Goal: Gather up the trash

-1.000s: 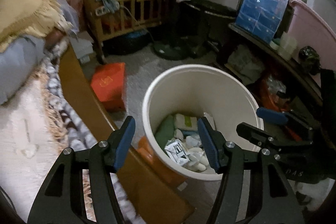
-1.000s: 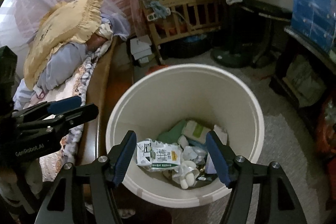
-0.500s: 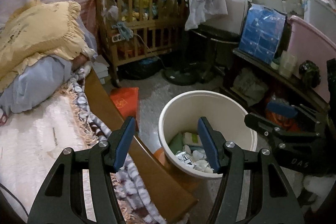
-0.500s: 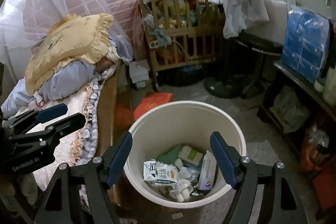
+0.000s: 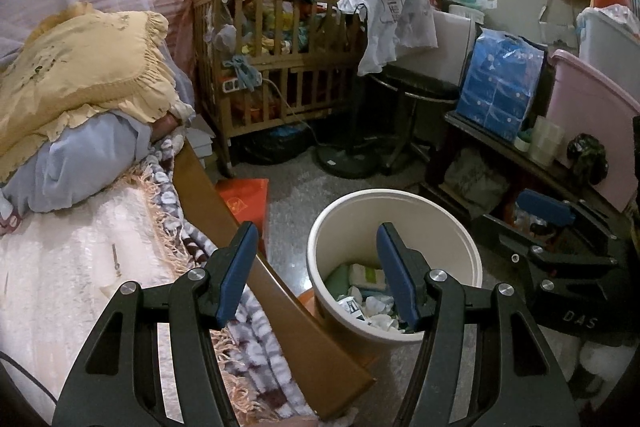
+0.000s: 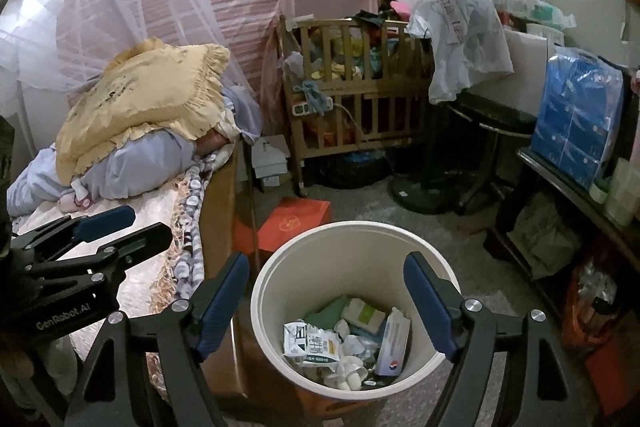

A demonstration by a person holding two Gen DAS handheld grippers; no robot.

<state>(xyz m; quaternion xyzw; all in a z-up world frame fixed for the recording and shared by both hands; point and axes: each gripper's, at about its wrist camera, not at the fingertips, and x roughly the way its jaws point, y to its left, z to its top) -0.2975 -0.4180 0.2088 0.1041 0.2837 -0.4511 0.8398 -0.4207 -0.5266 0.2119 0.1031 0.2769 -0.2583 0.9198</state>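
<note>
A: At nine o'clock, wooden bed edge (image 6: 219, 203) touching almost the cream trash bin (image 6: 276, 291); only a narrow gap there.

B: And inside the bin?

A: Crumpled carton (image 6: 310, 343), green packet (image 6: 366, 315), small box (image 6: 394, 341), all low on the bottom.

B: Claws?

A: Left gripper (image 5: 314, 273) wide open, holding nothing, above bed edge and bin rim. Right gripper (image 6: 326, 301) wide open too, empty, straddling the bin mouth.

B: Free room?

A: At twelve to two o'clock, bare grey floor (image 6: 360, 205) before the wooden crib (image 6: 356, 87).

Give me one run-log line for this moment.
left gripper: open, empty | right gripper: open, empty | bin: on floor beside bed, holds trash
</note>
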